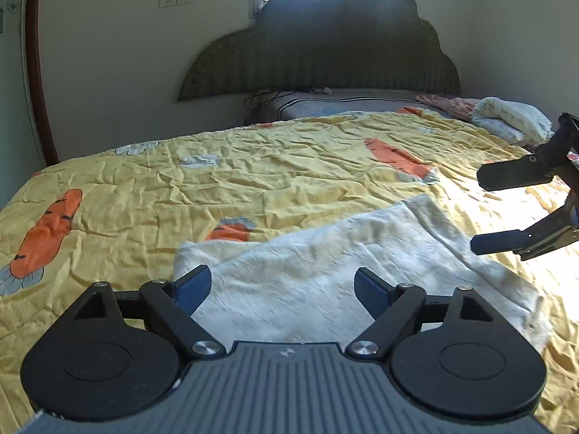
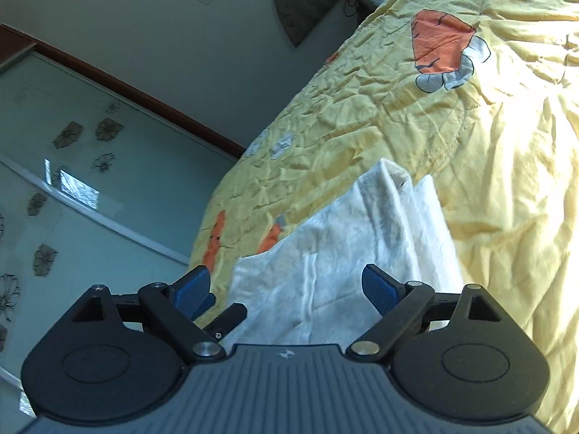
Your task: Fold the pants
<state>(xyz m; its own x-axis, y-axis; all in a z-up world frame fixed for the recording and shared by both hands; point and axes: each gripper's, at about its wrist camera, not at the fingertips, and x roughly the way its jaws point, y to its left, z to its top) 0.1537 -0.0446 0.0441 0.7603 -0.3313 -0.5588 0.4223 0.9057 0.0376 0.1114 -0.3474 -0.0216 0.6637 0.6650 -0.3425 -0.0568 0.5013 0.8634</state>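
White fluffy pants (image 1: 325,271) lie flat on the yellow carrot-print quilt (image 1: 217,181), running from near left to far right. My left gripper (image 1: 282,289) is open and empty, just above the pants' near part. My right gripper (image 1: 479,209) shows at the right edge, open and empty, beside the pants' right side. In the right wrist view the pants (image 2: 343,253) lie ahead with a fold ridge along them, and the right gripper (image 2: 286,289) hovers open over their near end. A finger of the left gripper (image 2: 226,320) shows at the lower left.
A dark cloud-shaped headboard (image 1: 325,47) stands at the far end. A folded white cloth (image 1: 510,119) and a pink cloth (image 1: 448,103) lie at the far right of the bed. A glass wardrobe door (image 2: 72,181) is beyond the bed's left edge.
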